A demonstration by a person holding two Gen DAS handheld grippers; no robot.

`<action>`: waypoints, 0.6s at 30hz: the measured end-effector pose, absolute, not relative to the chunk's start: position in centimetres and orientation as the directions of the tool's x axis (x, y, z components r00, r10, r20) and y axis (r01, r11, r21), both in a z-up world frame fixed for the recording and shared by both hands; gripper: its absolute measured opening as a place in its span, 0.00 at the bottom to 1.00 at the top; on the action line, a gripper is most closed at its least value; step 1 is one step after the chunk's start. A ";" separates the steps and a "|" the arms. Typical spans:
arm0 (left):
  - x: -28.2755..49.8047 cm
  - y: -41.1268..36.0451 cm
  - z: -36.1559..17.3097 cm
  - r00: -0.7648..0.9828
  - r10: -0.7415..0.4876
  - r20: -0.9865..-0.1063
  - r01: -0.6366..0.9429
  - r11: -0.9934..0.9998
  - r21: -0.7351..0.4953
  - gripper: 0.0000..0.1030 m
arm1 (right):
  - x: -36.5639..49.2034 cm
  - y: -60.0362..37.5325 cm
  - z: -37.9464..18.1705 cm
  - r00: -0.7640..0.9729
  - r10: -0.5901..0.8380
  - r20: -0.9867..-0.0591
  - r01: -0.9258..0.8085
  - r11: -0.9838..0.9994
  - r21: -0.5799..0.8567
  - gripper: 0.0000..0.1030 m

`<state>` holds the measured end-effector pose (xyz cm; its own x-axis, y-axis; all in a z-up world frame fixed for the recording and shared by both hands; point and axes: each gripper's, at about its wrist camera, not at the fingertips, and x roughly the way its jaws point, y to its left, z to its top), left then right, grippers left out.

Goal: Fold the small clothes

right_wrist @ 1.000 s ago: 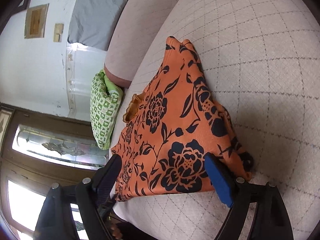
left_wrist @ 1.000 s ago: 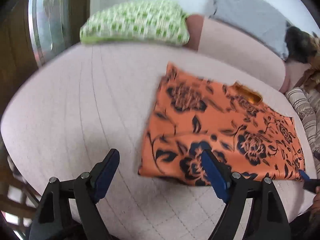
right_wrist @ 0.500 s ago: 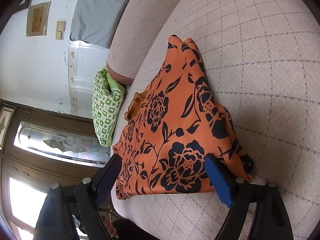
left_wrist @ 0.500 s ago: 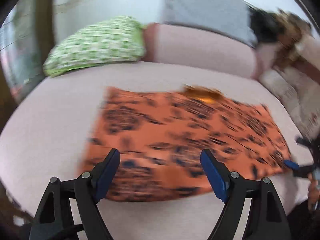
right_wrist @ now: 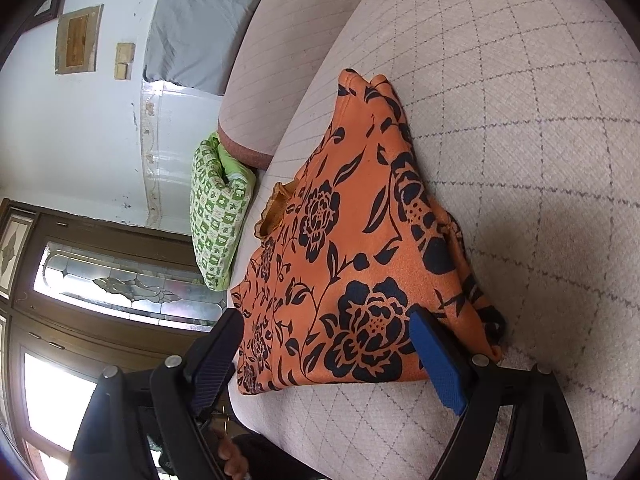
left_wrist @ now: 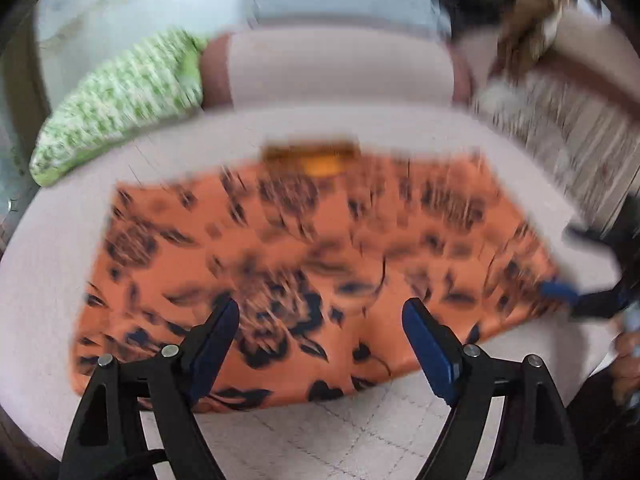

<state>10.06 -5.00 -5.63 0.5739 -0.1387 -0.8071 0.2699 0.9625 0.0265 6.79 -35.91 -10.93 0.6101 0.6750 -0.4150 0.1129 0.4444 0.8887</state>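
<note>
- Now the orange floral garment (left_wrist: 304,264) lies flat on the quilted sofa seat (right_wrist: 540,128).
- Left gripper (left_wrist: 320,336), jaws apart and empty, has been swung over its near edge.
- Right gripper (right_wrist: 328,344), also apart and empty, is kept at one end; a fold seems imminent.

Left wrist view motion-blurred: orange floral garment (left_wrist: 304,264) print smeared, green pillow (left_wrist: 120,108) pattern unreadable. Right gripper (left_wrist: 576,300) cut off at the frame edge.
</note>
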 end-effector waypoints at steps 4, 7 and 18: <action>9.8 -6.4 -7.5 0.548 -0.087 -0.832 0.286 0.954 0.089 0.82 | 6.5 -36.1 -10.9 0.609 0.681 -0.408 0.107 0.439 0.892 0.84; 9.4 -6.7 -4.4 0.601 -0.188 -0.777 0.307 0.952 0.008 0.82 | 6.4 -36.4 -11.0 0.607 0.687 -0.401 0.099 0.434 0.895 0.84; 10.0 -9.8 -5.6 0.561 -0.229 -0.796 0.386 0.922 0.006 0.85 | 6.1 -36.9 -11.2 0.604 0.700 -0.381 0.093 0.413 0.906 0.84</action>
